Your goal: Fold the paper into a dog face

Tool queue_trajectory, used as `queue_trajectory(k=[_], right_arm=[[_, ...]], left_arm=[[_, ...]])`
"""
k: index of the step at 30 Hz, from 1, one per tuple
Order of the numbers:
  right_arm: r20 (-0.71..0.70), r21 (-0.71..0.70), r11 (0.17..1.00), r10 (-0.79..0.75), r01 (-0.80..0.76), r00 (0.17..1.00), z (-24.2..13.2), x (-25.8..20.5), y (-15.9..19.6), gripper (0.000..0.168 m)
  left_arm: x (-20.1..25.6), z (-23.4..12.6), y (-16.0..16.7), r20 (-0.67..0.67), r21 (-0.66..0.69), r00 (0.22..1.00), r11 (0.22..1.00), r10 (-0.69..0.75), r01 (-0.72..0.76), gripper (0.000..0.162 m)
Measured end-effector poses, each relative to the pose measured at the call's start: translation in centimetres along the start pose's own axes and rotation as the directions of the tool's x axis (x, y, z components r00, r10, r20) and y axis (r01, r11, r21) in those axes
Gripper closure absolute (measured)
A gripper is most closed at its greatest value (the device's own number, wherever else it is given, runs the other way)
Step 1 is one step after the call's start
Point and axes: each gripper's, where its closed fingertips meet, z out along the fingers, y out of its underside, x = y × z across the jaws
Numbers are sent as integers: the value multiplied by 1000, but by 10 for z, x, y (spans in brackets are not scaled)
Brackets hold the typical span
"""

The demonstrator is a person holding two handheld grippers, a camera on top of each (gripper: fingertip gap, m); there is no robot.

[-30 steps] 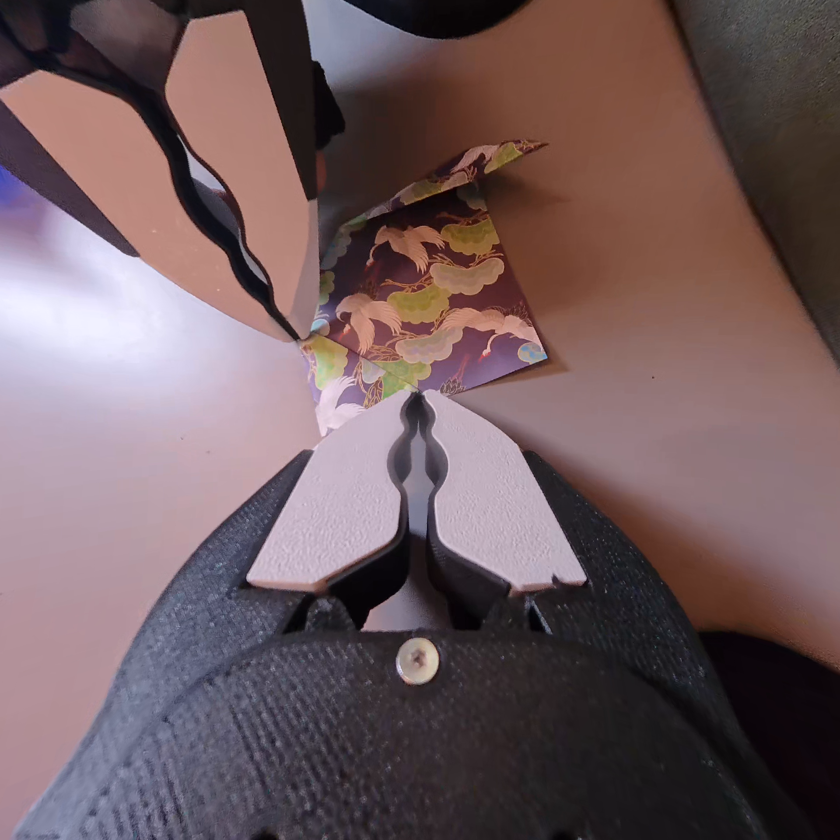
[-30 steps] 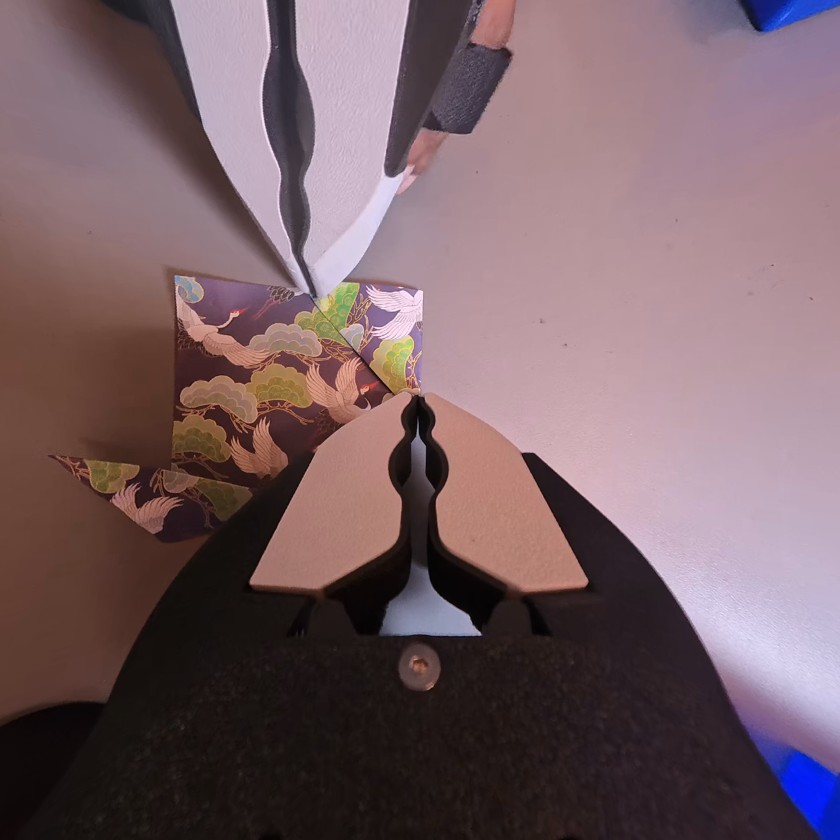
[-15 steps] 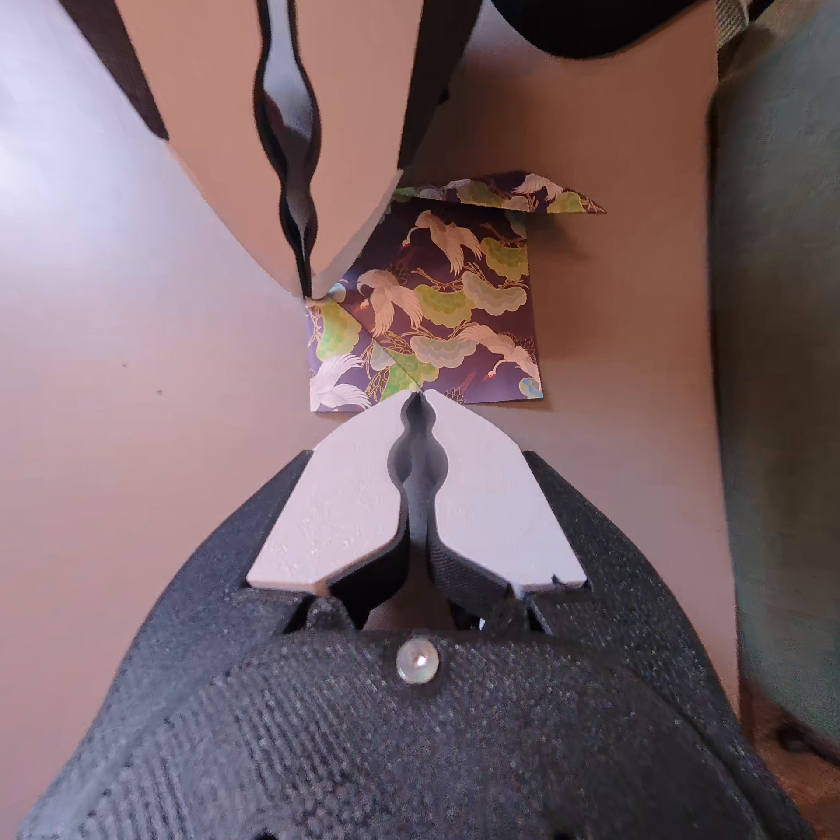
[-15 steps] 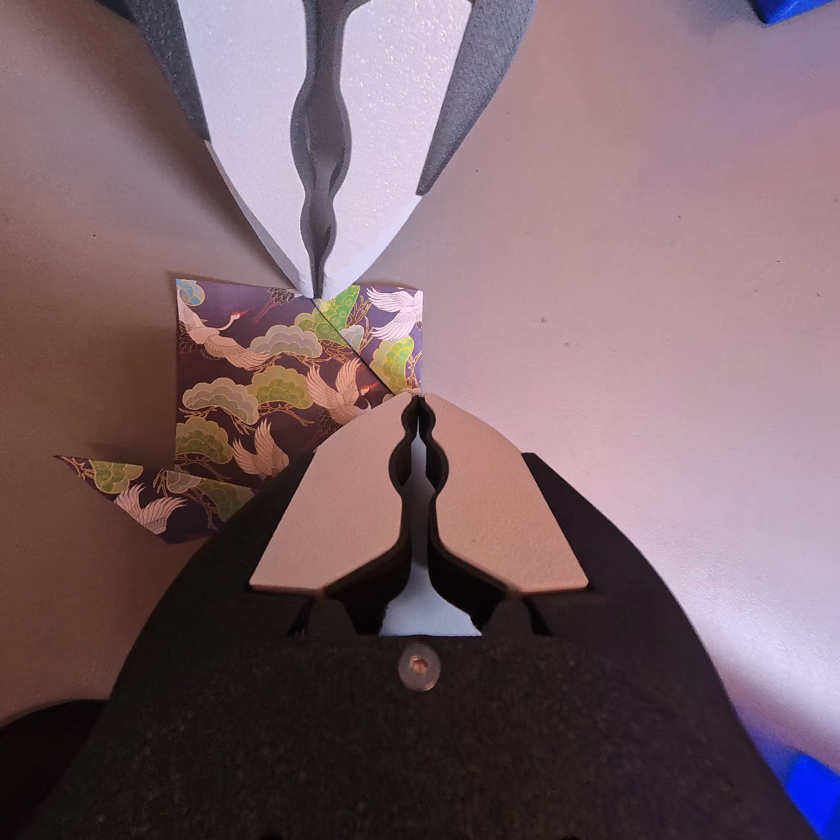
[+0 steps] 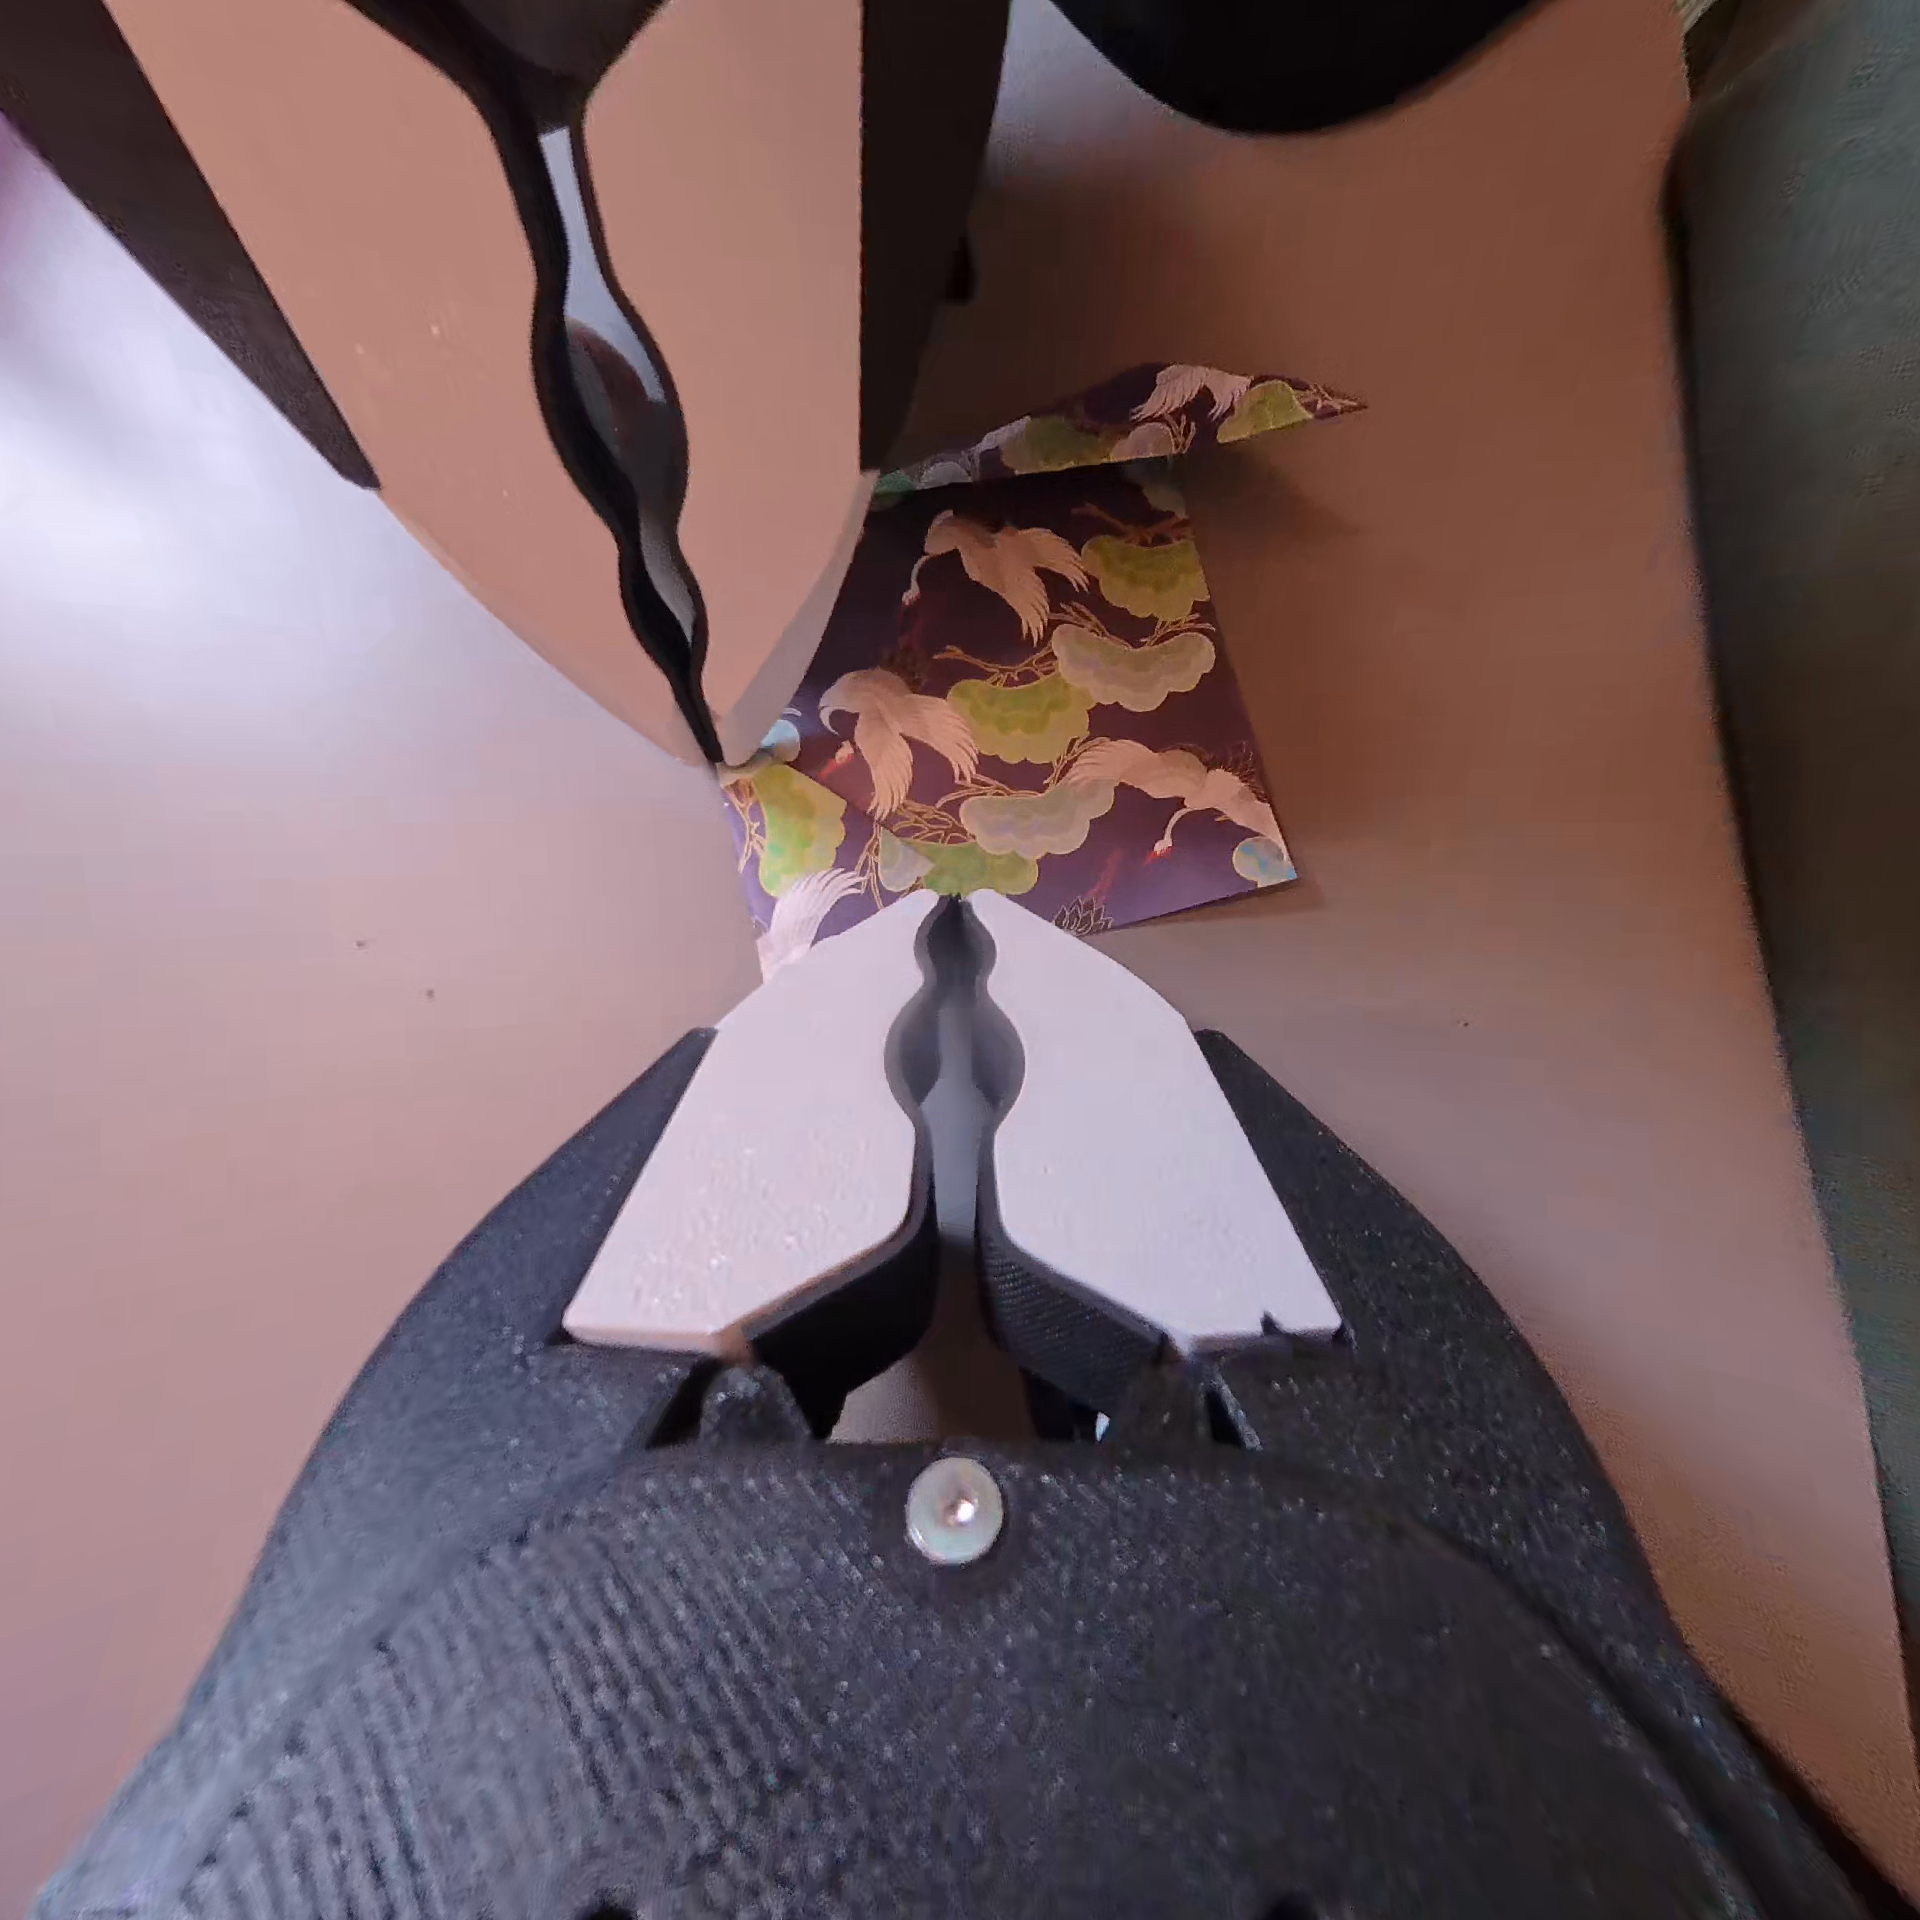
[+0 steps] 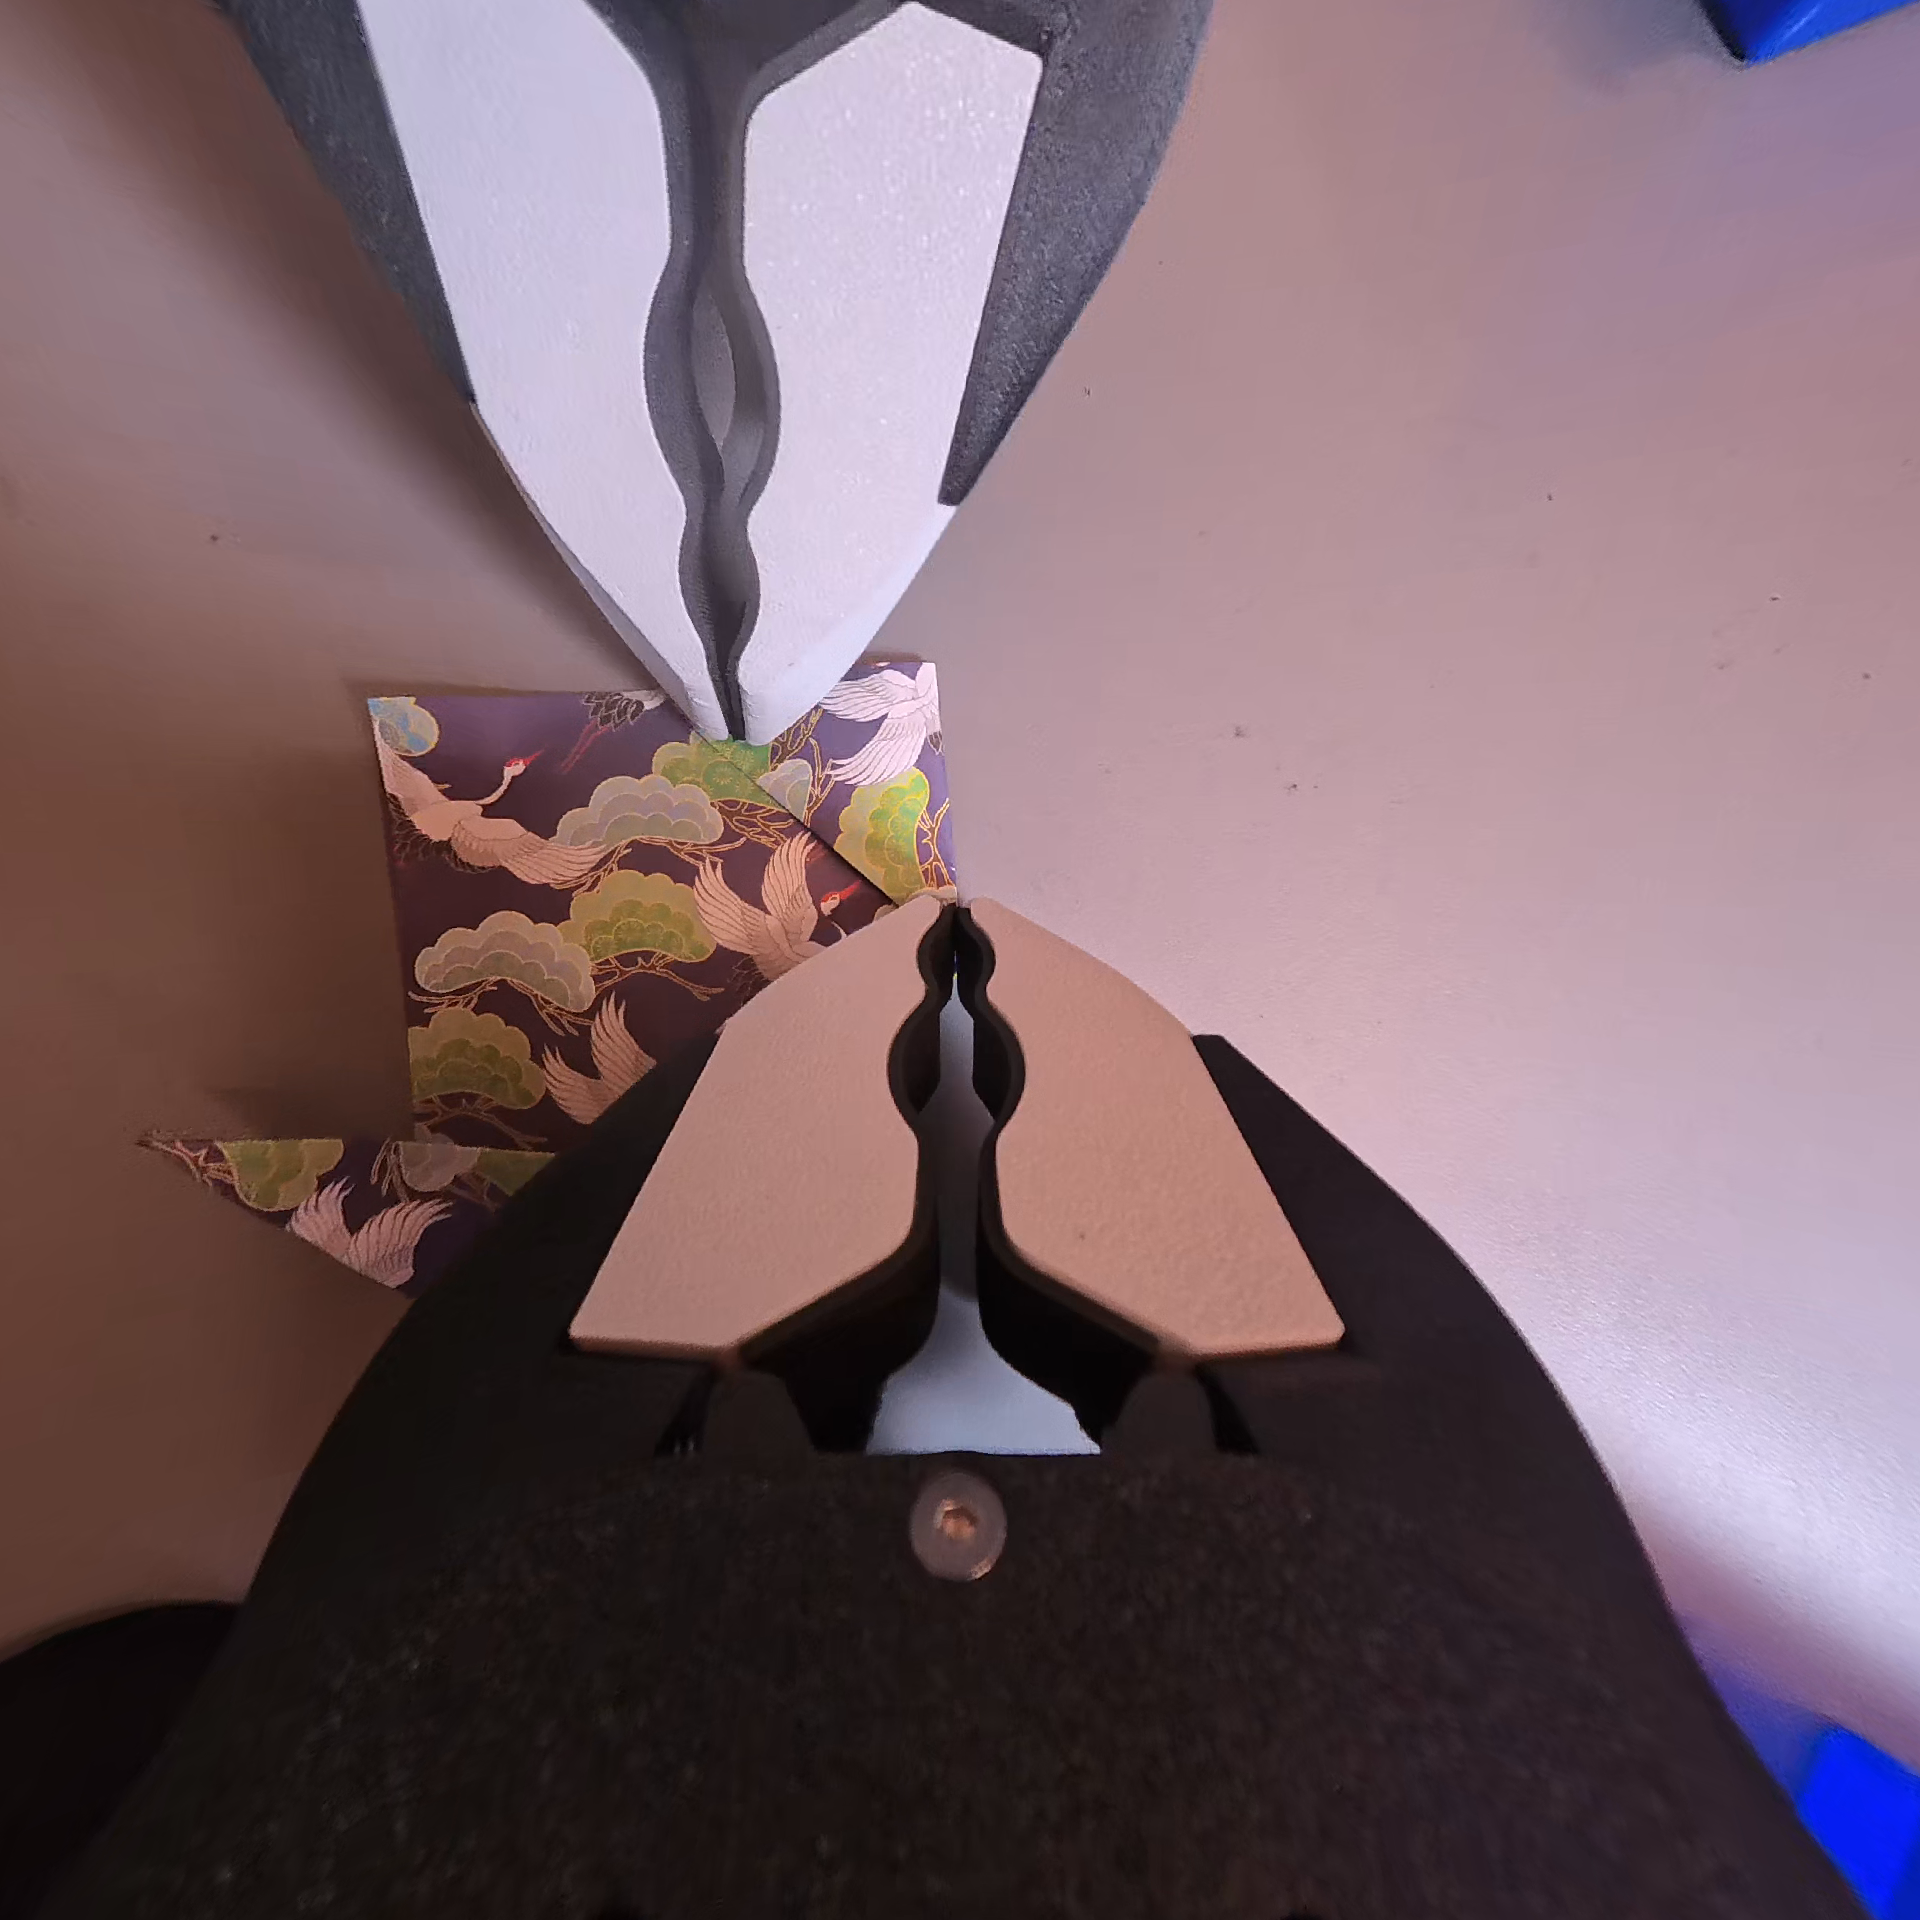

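Observation:
The folded paper, dark purple with white cranes and green trees, lies flat on the pale table. One triangular flap stands up at its far edge in the left wrist view; it shows at lower left in the right wrist view. My left gripper is shut, its tips pressing the paper's near edge. My right gripper is shut, its tips on the opposite edge beside a small folded corner. Each gripper shows in the other's view, the right one and the left one, tips down on the paper.
A dark green-grey surface runs along the right side of the left wrist view. Blue objects sit at the top right corner and bottom right corner of the right wrist view. A dark shape lies at the table's far edge. Some 5 cm of space lies between my two pairs of fingers.
The left gripper has swung its angle over the paper while its tips stay on the near edge. The right gripper has hardly moved. The paper stays in place.

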Motion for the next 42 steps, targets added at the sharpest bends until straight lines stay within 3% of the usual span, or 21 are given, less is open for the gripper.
queue_trajectory(k=[7, 15, 21, 26, 28, 34, 38, 42], right_arm=[[14, 5, 1000, 6, -6, 1000, 1, -2, -1, 168], [24, 7, 1000, -4, 4, 1000, 2, -6, -3, 168], [19, 7, 1000, -17, 16, 1000, 2, -6, -3, 168], [12, 17, 997, -72, 72, 997, 2, -6, -3, 168], [-8, 28, 992, -123, 123, 992, 3, -5, -5, 168], [-78, 45, 980, -192, 196, 978, 3, 0, -7, 168], [-63, 101, 991, -80, 86, 995, -29, 3, -4, 168], [3, 83, 997, 12, -12, 1000, -54, -21, 22, 167]], left_arm=[[6, 0, 1, 67, -65, 981, 982, 182, -178, 162], [17, -1, 4, 39, -69, 971, 970, 235, -232, 162], [32, -10, 11, -105, -8, 966, 971, 235, -238, 162], [-15, -25, -24, 56, 239, 996, 967, 77, -88, 162], [-32, -19, -17, 125, 186, 989, 977, 81, -103, 162], [-28, -1, -3, 135, 95, 979, 981, 155, -168, 162], [-28, -1, -3, 233, 42, 961, 985, 151, -165, 162], [-27, -2, -2, 296, -14, 945, 990, 135, -137, 162]])
